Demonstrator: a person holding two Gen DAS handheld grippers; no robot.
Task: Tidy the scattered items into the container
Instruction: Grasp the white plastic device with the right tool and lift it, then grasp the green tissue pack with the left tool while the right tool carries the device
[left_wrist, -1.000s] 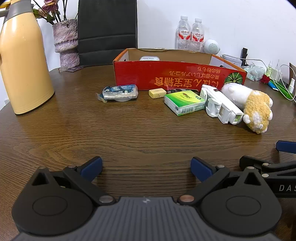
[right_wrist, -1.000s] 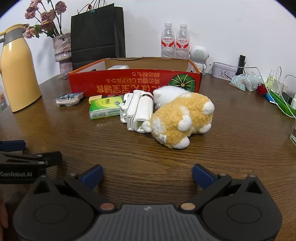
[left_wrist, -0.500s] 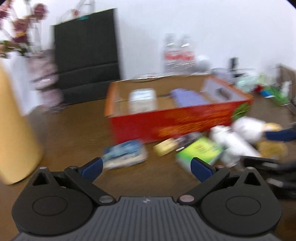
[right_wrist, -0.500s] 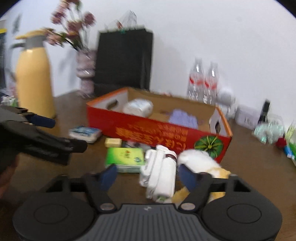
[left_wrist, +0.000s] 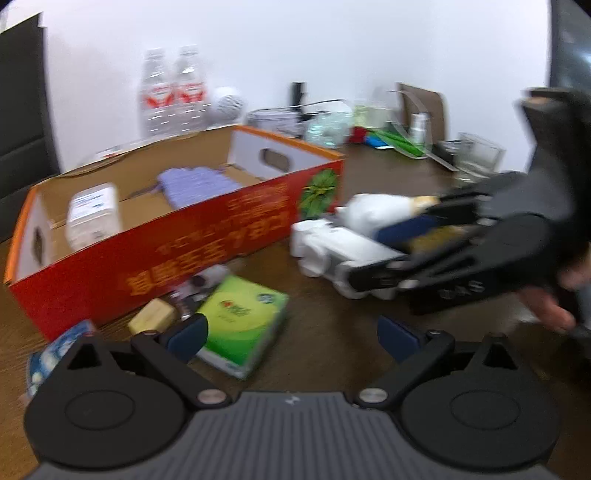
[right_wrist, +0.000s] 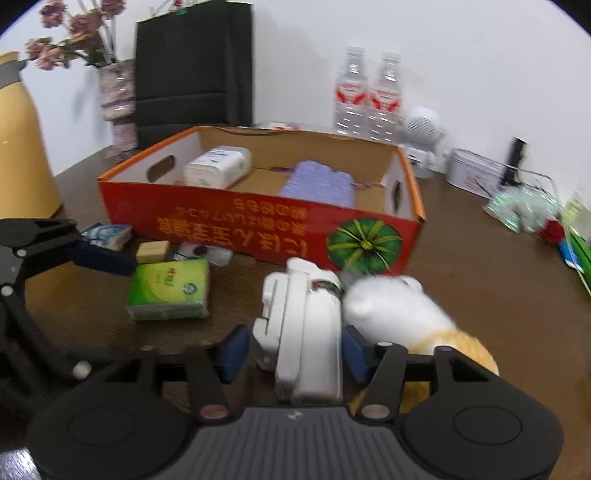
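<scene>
Scattered items sit on the wooden table (right_wrist: 480, 266) in front of the red cardboard box (right_wrist: 258, 229): green tissue pack (right_wrist: 170, 288), small yellow block (right_wrist: 153, 252), blue-white packet (right_wrist: 107, 234), white plastic device (right_wrist: 306, 332), white-and-tan plush toy (right_wrist: 402, 310). Box already holds a white packet (right_wrist: 218, 166) and a purple item (right_wrist: 317, 186).

Right gripper (right_wrist: 293, 349): jaws on either side of the white plastic device, opening at this moment; frame too blurred to tell if the pads touch it.

Left gripper (left_wrist: 291, 332): jaws spread wide and closing slightly, nothing between them, left pad (left_wrist: 186, 336) over the tissue pack's near corner. Plush toy lies just beside the device, touching it.
</scene>
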